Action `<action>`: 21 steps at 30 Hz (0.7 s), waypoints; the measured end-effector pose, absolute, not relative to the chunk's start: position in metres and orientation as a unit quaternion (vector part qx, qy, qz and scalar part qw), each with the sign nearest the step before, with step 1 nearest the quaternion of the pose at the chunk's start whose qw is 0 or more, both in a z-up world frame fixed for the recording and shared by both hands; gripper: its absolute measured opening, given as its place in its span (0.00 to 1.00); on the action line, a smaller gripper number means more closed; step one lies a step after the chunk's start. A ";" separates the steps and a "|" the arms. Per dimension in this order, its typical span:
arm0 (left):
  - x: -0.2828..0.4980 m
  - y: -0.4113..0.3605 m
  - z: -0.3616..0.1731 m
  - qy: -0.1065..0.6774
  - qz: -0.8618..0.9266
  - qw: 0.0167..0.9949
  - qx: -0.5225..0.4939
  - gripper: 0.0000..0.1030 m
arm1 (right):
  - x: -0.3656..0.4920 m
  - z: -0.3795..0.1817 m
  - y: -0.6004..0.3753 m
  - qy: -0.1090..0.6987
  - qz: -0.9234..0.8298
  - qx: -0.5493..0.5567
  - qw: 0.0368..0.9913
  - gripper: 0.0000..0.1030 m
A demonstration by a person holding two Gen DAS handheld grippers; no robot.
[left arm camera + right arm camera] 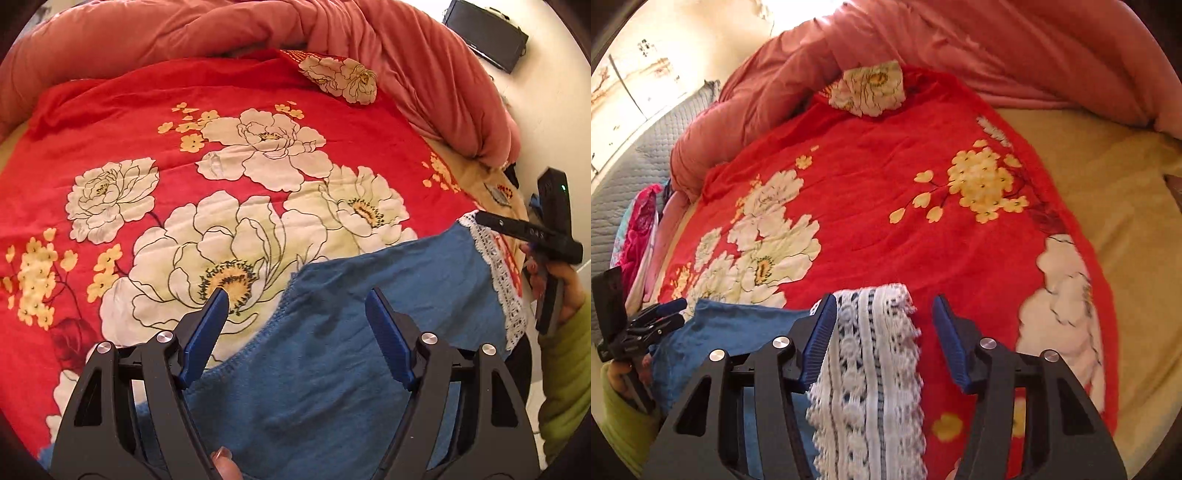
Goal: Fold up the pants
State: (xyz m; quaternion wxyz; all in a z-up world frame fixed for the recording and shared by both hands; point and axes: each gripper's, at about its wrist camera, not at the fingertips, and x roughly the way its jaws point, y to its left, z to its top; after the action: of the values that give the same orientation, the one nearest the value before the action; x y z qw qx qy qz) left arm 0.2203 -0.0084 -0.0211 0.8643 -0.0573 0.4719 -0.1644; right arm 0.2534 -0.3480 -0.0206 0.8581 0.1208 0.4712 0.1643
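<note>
A red floral quilt (pixel 155 122) is spread beyond both grippers. Blue pants (pixel 332 369) are seen under the open, empty left gripper (pixel 297 314). Their lace hem (pixel 871 369) lies between the right gripper (pixel 884 314) fingers, unpinched; its lower end is cut off.

Your left wrist camera is looking steeply down along its fingers, close over the blue pants (pixel 332 332) on the red floral sheet (pixel 147 122). Your right wrist camera is tilting down likewise, hovering near the lace hem (pixel 871 369). Both are sharing sheet, pants and pink quilt (pixel 184 33).
</note>
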 end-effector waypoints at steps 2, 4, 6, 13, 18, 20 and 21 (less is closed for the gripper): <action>0.222 -0.008 -0.023 0.474 -0.172 0.861 -0.060 0.67 | 0.260 -0.028 -0.343 0.481 0.170 0.117 0.852 0.50; 0.224 -0.010 -0.026 0.480 -0.180 0.856 -0.066 0.67 | 0.265 -0.036 -0.341 0.491 0.171 0.113 0.846 0.50; 0.226 -0.014 -0.031 0.485 -0.186 0.852 -0.068 0.67 | 0.267 -0.043 -0.339 0.497 0.179 0.106 0.843 0.50; 0.238 -0.024 -0.051 0.500 -0.167 0.848 -0.045 0.67 | 0.261 -0.049 -0.343 0.484 0.215 0.121 0.839 0.33; 0.242 -0.026 -0.052 0.496 -0.167 0.850 -0.052 0.67 | 0.247 -0.044 -0.346 0.460 0.248 0.147 0.840 0.23; 0.242 -0.028 -0.052 0.498 -0.155 0.852 -0.050 0.43 | 0.240 -0.037 -0.345 0.445 0.259 0.149 0.844 0.23; 0.242 -0.031 -0.051 0.498 -0.157 0.852 -0.046 0.27 | 0.236 -0.032 -0.344 0.436 0.267 0.148 0.847 0.23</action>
State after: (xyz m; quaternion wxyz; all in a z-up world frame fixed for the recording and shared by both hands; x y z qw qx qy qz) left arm 0.2416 -0.0309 -0.0507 0.8517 -0.0464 0.4976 -0.1575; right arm 0.2356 -0.3436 -0.0323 0.8469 0.1483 0.4355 0.2667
